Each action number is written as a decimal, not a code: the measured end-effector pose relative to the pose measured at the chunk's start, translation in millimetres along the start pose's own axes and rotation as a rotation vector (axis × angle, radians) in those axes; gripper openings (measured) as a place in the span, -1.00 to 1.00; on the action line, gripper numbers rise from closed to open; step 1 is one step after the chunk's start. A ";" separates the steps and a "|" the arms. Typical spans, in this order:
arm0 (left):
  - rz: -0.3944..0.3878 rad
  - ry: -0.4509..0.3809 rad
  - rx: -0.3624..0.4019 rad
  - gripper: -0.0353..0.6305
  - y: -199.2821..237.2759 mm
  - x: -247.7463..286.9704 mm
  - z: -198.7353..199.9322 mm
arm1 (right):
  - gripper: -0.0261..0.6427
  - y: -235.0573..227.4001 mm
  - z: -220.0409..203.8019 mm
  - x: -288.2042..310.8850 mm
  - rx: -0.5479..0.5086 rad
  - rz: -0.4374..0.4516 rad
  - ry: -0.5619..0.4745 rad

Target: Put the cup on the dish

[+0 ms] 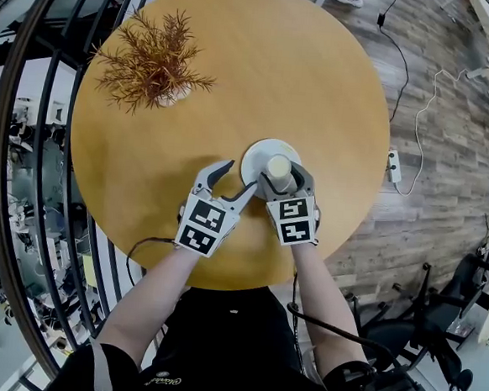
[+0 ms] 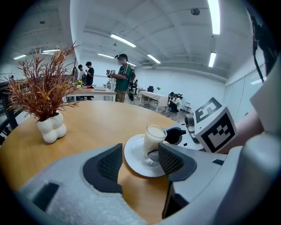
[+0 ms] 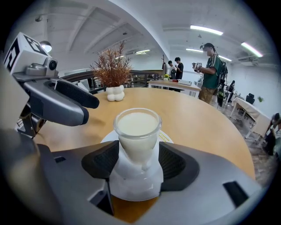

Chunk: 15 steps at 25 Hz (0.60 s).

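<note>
A clear cup (image 1: 279, 167) with a milky white fill stands upright on the white dish (image 1: 256, 156), near the front of the round wooden table (image 1: 237, 80). My right gripper (image 1: 284, 182) reaches around the cup (image 3: 137, 132); its jaws stand wide on either side and the pads do not press on the glass. The dish (image 3: 166, 137) lies under and beyond those jaws. My left gripper (image 1: 232, 183) is open and holds nothing, just left of the dish (image 2: 134, 160), with its inner finger by the rim. The left gripper view shows the cup (image 2: 154, 137) past its jaws.
A dried reddish plant in a white pot (image 1: 157, 59) stands at the table's far left. A black railing (image 1: 35, 174) curves along the left side. On the wood floor to the right lie a cable and power strip (image 1: 394, 164). People stand at distant desks (image 2: 120, 79).
</note>
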<state>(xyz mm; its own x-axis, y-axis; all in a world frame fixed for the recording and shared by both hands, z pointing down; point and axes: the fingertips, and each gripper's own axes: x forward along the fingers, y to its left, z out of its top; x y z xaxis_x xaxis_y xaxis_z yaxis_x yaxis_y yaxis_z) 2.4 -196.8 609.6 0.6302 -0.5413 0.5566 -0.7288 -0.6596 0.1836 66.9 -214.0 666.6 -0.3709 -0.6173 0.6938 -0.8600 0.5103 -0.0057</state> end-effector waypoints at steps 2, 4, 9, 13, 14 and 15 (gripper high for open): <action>0.001 -0.001 -0.002 -0.11 0.9 -2.4 1.5 | -0.08 1.8 0.0 -1.9 0.000 0.000 0.003; 0.000 -0.001 -0.004 -0.11 1.8 -2.2 3.1 | -0.08 1.9 -0.5 -2.3 -0.001 0.003 0.008; -0.001 -0.002 0.003 -0.11 -0.6 3.2 5.5 | -0.09 -1.2 -4.4 -5.9 -0.011 0.002 0.015; 0.005 -0.009 0.013 -0.11 0.4 -1.0 12.0 | -0.09 1.0 -2.0 -14.4 -0.008 0.005 0.007; 0.005 -0.012 0.015 -0.11 0.4 -2.8 14.9 | -0.10 1.9 -0.2 -17.2 -0.008 0.006 0.004; 0.004 -0.016 0.018 -0.11 0.3 -4.6 18.2 | -0.11 2.9 1.8 -20.3 -0.008 0.005 0.001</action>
<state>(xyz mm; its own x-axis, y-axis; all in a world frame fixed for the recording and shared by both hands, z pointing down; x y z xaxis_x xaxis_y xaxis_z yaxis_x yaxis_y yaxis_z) 4.2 -204.0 592.3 0.6313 -0.5522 0.5446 -0.7267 -0.6664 0.1667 71.3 -201.0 651.2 -0.3751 -0.6140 0.6945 -0.8553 0.5182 -0.0038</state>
